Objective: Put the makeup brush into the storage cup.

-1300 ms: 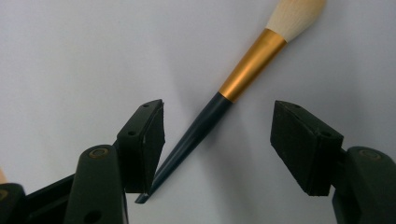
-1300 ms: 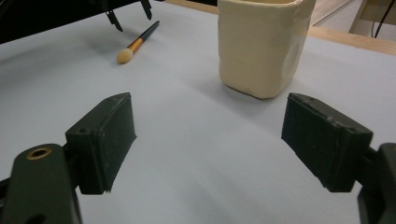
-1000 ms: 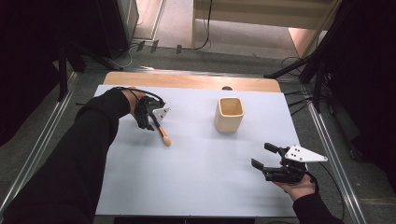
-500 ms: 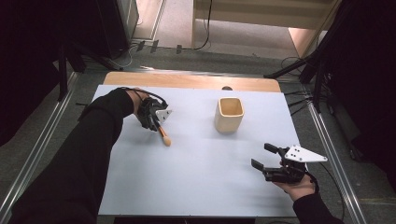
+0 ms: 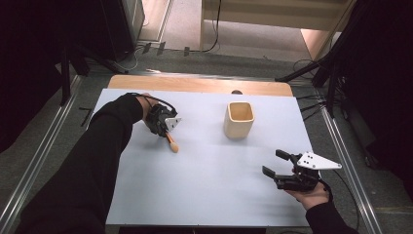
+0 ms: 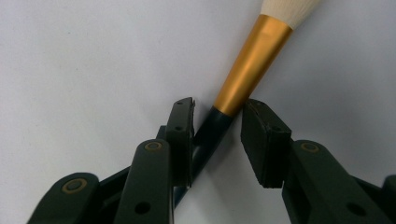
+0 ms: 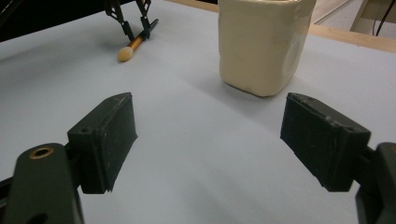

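A makeup brush (image 5: 171,143) with a dark handle, gold ferrule and pale bristles lies on the white mat, left of centre. My left gripper (image 5: 164,132) points down over its handle end. In the left gripper view the brush (image 6: 250,65) runs between the jaws of the left gripper (image 6: 217,114), which have just been closing. One pad lies against the dark handle and a thin gap remains at the other. My right gripper (image 5: 274,162) hovers open and holds nothing at the front right. Through its jaws (image 7: 208,135) I see the brush (image 7: 133,46) far off.
A cream square cup (image 5: 239,119) stands upright right of centre, and it looms close ahead in the right gripper view (image 7: 261,46). The white mat (image 5: 204,195) covers the table, with a wooden strip (image 5: 195,84) at the far edge. Metal rails run along both sides.
The left gripper's jaws have narrowed around the brush handle and the hand has shifted only slightly. The brush, the cup and the right gripper have stayed where they were.
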`<act>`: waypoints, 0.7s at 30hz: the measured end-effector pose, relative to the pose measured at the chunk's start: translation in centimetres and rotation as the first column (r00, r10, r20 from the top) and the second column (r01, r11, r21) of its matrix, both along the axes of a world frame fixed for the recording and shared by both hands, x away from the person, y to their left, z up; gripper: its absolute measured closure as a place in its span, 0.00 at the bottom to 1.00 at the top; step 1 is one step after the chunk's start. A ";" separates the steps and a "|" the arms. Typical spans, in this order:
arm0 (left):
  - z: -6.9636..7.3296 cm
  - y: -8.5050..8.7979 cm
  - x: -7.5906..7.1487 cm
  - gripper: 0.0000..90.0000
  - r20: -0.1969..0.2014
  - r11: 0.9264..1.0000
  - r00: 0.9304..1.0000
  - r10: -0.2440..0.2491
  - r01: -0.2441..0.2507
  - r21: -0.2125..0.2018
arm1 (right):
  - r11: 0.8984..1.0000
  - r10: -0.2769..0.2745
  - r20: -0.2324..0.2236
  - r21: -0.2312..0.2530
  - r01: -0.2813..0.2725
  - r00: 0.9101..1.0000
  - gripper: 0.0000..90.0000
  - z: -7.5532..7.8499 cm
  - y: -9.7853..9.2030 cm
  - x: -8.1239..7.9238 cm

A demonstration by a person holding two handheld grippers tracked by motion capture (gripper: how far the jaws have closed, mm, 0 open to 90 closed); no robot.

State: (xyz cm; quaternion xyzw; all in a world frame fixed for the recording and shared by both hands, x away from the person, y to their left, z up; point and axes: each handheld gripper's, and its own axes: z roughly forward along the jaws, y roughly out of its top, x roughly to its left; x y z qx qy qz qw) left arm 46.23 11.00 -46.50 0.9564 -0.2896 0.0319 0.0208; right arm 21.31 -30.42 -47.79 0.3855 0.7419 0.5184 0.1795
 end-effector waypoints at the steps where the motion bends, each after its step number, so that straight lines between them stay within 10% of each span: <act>1: 0.0 0.0 0.0 0.76 0.000 1.000 1.000 -0.012 0.012 0.002 | 1.000 0.000 0.000 0.000 0.000 1.000 0.21 0.0 0.0 0.0; 21: 0.0 -0.2 0.1 0.88 -0.038 0.997 0.997 0.071 -0.070 0.039 | 1.000 -0.001 -0.003 0.001 0.001 1.000 0.21 0.0 -0.1 -0.1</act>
